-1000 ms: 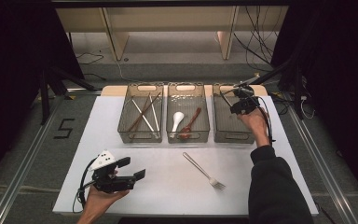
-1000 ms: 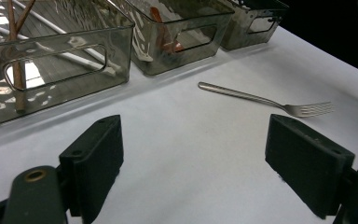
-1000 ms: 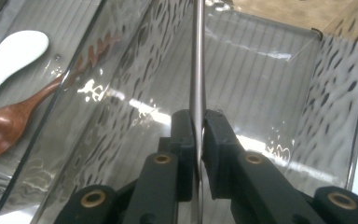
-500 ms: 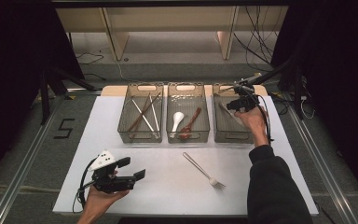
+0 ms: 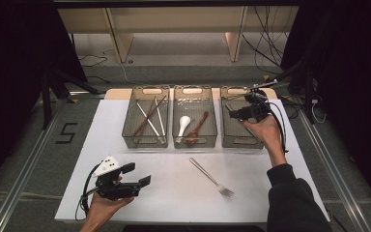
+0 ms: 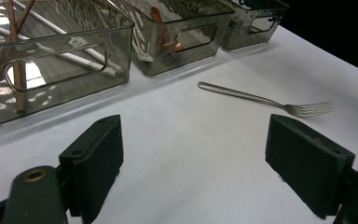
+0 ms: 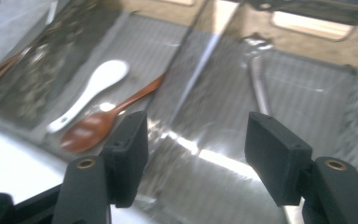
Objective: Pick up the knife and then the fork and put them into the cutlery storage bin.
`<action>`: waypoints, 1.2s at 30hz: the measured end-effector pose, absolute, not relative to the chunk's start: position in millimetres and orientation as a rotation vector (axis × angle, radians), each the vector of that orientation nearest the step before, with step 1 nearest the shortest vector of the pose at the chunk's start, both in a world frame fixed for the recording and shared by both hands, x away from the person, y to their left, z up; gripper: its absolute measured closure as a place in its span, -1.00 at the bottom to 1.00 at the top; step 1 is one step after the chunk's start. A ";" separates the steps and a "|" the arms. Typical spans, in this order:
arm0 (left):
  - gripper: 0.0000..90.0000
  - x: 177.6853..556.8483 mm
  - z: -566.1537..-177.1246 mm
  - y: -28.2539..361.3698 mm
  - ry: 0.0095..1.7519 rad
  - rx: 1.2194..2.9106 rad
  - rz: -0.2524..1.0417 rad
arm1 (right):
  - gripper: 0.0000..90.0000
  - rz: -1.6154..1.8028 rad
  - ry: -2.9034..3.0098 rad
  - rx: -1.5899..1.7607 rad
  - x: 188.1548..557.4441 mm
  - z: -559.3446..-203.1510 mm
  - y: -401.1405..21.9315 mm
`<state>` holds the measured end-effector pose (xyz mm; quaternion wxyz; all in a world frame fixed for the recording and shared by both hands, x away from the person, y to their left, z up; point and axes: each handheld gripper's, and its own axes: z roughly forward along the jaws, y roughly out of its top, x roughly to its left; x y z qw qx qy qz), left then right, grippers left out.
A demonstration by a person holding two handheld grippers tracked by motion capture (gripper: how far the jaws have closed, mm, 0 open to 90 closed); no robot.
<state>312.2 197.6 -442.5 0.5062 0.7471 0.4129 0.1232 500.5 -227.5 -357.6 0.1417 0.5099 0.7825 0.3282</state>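
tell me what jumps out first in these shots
Three clear smoky plastic bins stand in a row at the far side of the white table. A lone silver metal fork lies on the bare table in front of them. The right hand-held gripper hovers open over the right bin.

A white ceramic spoon [image 5: 183, 124] and a brown wooden spoon [image 5: 197, 128] are laid inside the middle clear grey plastic bin [image 5: 194, 143]. Brown and silver chopsticks [image 5: 148, 121] are kept in the matching bin [image 5: 144, 142] just left of it.
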 end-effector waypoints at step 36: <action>-0.60 310.6 -442.1 200.8 0.994 1.761 0.321 | -0.22 0.867 2.674 1.178 398.4 -417.7 -162.8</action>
